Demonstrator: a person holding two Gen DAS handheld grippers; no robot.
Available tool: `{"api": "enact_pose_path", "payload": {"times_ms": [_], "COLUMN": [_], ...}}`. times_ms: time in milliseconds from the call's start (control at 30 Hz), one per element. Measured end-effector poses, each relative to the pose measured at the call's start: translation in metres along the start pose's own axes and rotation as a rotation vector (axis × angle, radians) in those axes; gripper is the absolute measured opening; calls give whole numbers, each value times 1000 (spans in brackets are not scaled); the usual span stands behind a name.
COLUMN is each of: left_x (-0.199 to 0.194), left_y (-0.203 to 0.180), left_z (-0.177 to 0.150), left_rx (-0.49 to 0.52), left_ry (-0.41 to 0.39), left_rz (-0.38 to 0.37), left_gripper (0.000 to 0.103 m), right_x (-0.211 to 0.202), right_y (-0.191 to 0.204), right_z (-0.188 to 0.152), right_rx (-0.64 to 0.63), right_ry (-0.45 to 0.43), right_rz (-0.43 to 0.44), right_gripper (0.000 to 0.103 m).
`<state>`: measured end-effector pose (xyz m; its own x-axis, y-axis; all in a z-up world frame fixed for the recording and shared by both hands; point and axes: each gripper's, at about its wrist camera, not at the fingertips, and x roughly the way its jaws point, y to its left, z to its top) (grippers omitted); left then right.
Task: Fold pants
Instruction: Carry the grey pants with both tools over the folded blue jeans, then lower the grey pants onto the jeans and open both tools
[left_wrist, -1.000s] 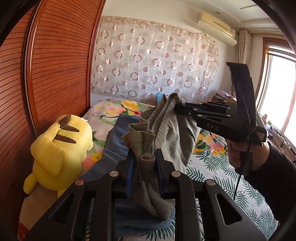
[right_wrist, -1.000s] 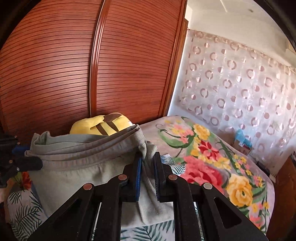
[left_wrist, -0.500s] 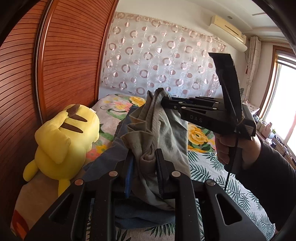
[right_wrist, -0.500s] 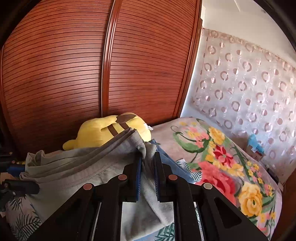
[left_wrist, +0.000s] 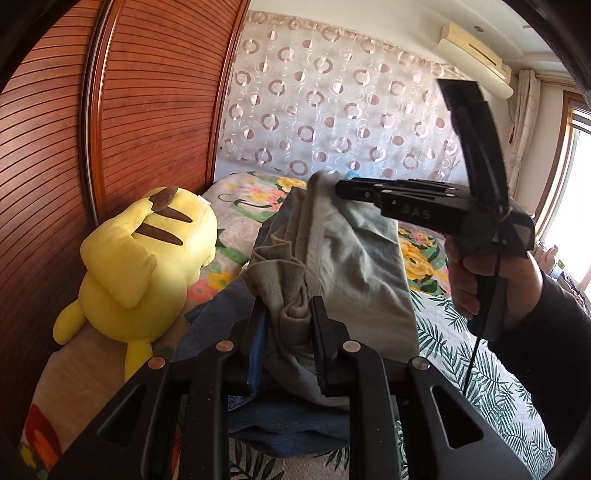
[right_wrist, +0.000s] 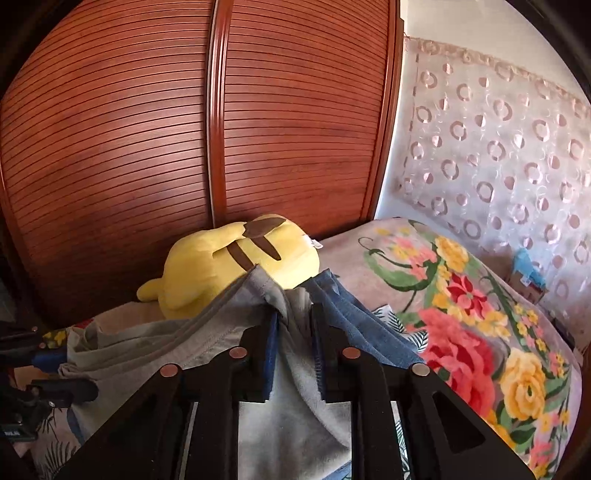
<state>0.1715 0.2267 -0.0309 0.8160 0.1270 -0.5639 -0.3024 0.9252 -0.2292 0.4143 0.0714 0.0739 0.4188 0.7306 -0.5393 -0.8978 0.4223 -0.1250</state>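
Note:
Grey pants (left_wrist: 351, 258) hang stretched between my two grippers above the bed. My left gripper (left_wrist: 286, 306) is shut on a bunched edge of the pants, with the cloth crumpled between its pads. In the left wrist view my right gripper (left_wrist: 338, 186) meets the far raised edge from the right. Its jaws are opening, and the grey pants (right_wrist: 166, 343) still pass loosely between them in the right wrist view, where that gripper (right_wrist: 293, 310) shows up close. My left gripper (right_wrist: 79, 374) shows at the left edge there.
Folded blue jeans (left_wrist: 288, 424) lie on the bed under the grey pants. A yellow plush toy (left_wrist: 140, 266) lies against the slatted wooden wardrobe (left_wrist: 147, 110). The flowered bedspread (right_wrist: 461, 350) spreads to the right. A person's hand (left_wrist: 480, 280) grips the right tool.
Both grippers have sunk a little with the pants, which now hang lower over the jeans. The right gripper's jaws stand wider apart than before.

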Motion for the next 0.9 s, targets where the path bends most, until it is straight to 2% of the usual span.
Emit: {"api": "enact_pose_path", "payload": {"times_ms": [167,333,467,567,633,700,900], "left_x": [5,10,13,14,14,12,9], "left_y": [3,6,9,7,7,9,11], "left_z": [-1,-5,-8,-8,-9,-9,-9], "left_rx": [-4,-10,-14,-3,2,-8,3], "left_ry": [13,36,57,72,74,73,89], "left_rz": [12,25,36,55,63,57,61], "left_gripper": [27,40,45,52,67,78,78], "right_x": [-9,-8,6,13,17,20,9], "right_y": [-7,-17,-25,-31,-32,-30,-24], "right_z": [-2,-19,-28,-27,-25,-23,-29], "right_rx": [6,16,25,44,56,66,66], "right_ry": [-4,48,99,95,94,94,77], "right_rz": [10,38,15,-10,-13,-4,3], "right_gripper": [25,26,26,26,28,36,56]}}
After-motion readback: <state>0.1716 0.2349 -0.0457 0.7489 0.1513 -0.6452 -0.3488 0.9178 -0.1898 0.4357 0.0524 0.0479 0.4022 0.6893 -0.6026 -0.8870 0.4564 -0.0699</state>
